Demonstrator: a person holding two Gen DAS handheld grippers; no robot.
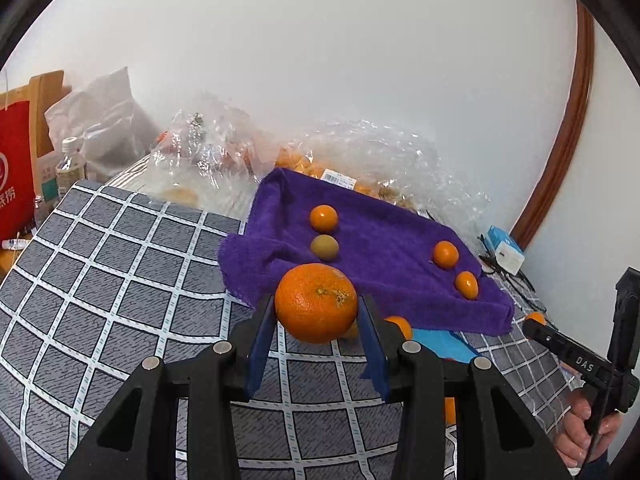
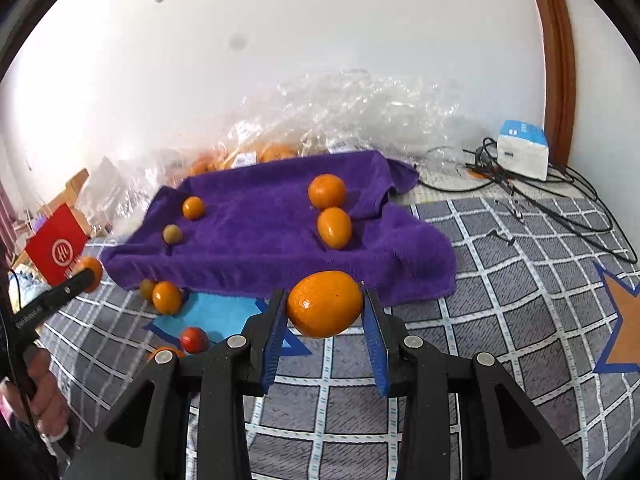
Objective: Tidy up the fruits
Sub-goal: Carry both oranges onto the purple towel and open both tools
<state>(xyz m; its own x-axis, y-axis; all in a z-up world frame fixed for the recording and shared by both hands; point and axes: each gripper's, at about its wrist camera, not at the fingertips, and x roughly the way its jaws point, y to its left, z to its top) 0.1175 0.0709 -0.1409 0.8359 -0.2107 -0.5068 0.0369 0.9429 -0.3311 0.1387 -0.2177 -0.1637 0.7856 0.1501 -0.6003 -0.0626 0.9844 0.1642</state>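
My left gripper (image 1: 316, 312) is shut on a large orange (image 1: 315, 302), held above the checked cloth just in front of the purple towel (image 1: 380, 264). My right gripper (image 2: 325, 306) is shut on another orange (image 2: 325, 304) in front of the towel (image 2: 260, 240). On the towel lie two small oranges at the right (image 2: 327, 191) (image 2: 334, 227), one at the left (image 2: 193, 207) and a brownish-green fruit (image 2: 172, 234). More fruits (image 2: 167, 298) and a red one (image 2: 193, 339) lie by a blue sheet (image 2: 212, 314) below the towel's front edge.
Clear plastic bags (image 2: 360, 112) with more oranges sit behind the towel against the wall. A white box (image 2: 522, 150) and black cables (image 2: 560, 200) lie at the right. A red bag (image 1: 14, 168) and bottle (image 1: 71, 168) stand at the left. An orange star (image 2: 624, 320) marks the cloth.
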